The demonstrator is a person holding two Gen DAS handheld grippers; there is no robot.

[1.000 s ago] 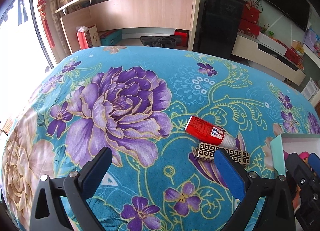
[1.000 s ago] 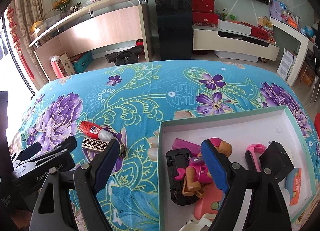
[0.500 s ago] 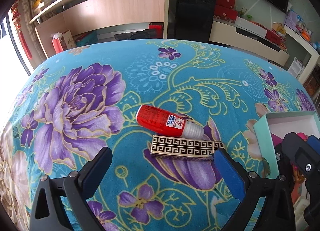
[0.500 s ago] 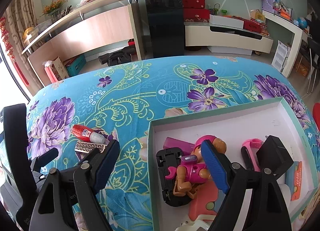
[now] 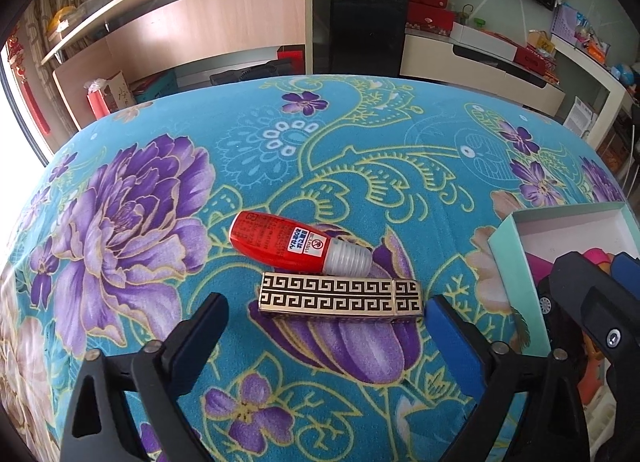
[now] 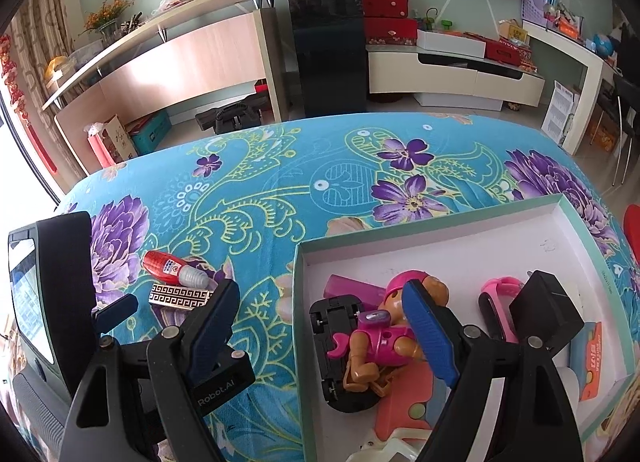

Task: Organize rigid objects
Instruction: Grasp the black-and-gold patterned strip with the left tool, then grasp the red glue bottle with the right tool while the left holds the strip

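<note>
Looking along the left gripper (image 5: 326, 328), its blue jaws stand wide and have just been closing a little; nothing is pressed between them. A gold-and-black patterned case (image 5: 340, 296) lies flat on the blue floral cloth (image 5: 280, 150) in the gap just ahead of the fingertips, the pads clear of its ends. Touching the case at 12 o'clock is a red bottle (image 5: 282, 242), on its side, clear cap toward 3 o'clock. At 3 o'clock sits the corner of a teal-rimmed box (image 5: 514, 258).

Seen from the right wrist, the right gripper (image 6: 320, 314) hangs wide open and empty over the near left part of the box (image 6: 432, 230). Inside lie a pink toy figure (image 6: 384, 338) on a black toy car (image 6: 334, 322), with a black charger (image 6: 546, 310) and pink band (image 6: 500, 288) toward 3 o'clock. Bottle (image 6: 162, 262) and case (image 6: 178, 298) rest on the cloth at 9 o'clock, outside the box.
</note>
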